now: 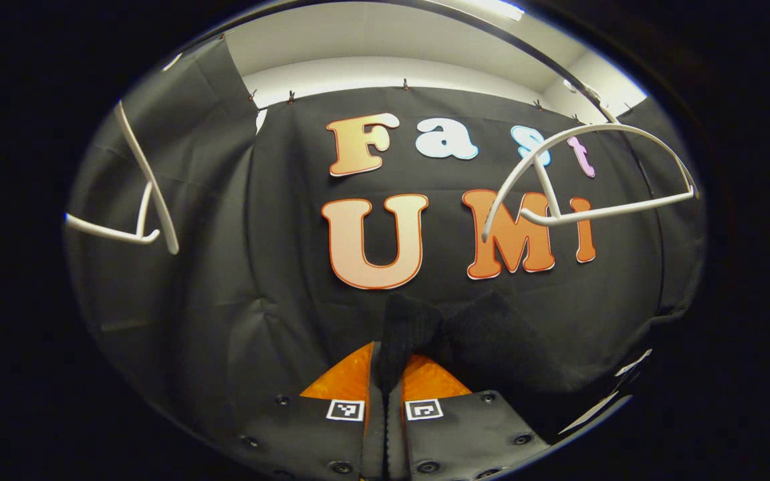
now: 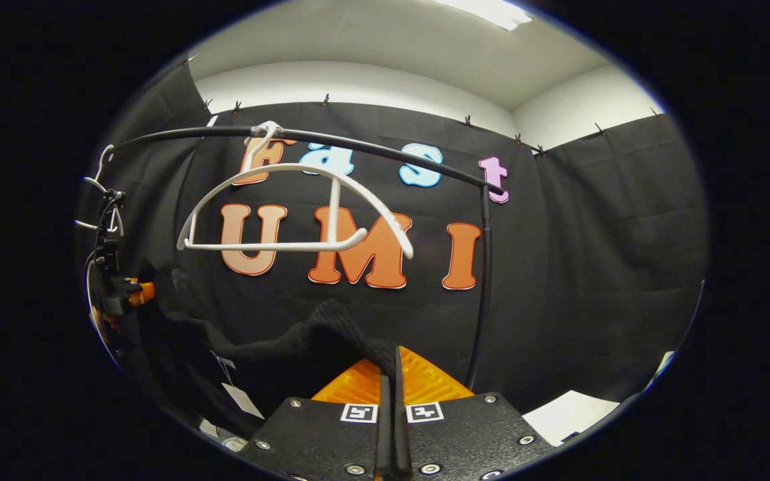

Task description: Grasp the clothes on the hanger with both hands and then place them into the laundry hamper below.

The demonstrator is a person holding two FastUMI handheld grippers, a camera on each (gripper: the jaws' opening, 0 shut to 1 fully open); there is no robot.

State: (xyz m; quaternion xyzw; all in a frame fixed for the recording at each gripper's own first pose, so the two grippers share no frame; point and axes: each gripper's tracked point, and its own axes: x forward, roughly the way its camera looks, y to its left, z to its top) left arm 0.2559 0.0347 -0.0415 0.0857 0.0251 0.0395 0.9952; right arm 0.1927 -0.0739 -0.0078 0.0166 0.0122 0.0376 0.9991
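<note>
A black knit garment [image 1: 492, 334] hangs below the bare white hanger [image 1: 592, 187], off it. My left gripper [image 1: 386, 364] is shut on a bunched fold of the garment, which rises between its fingers. In the right gripper view the same garment [image 2: 258, 347] sags in a band from the left gripper [image 2: 117, 290], far left, to my right gripper [image 2: 395, 367], which is shut on its other end. The white hanger [image 2: 291, 214] hangs bare from the black rail [image 2: 371, 148] above the cloth. White tags [image 2: 238, 394] dangle from the garment.
A second white hanger [image 1: 148, 194] hangs at the left of the left gripper view. The rail's upright post [image 2: 485, 287] stands just right of my right gripper. A pale patch of floor [image 2: 572, 407] lies at the lower right.
</note>
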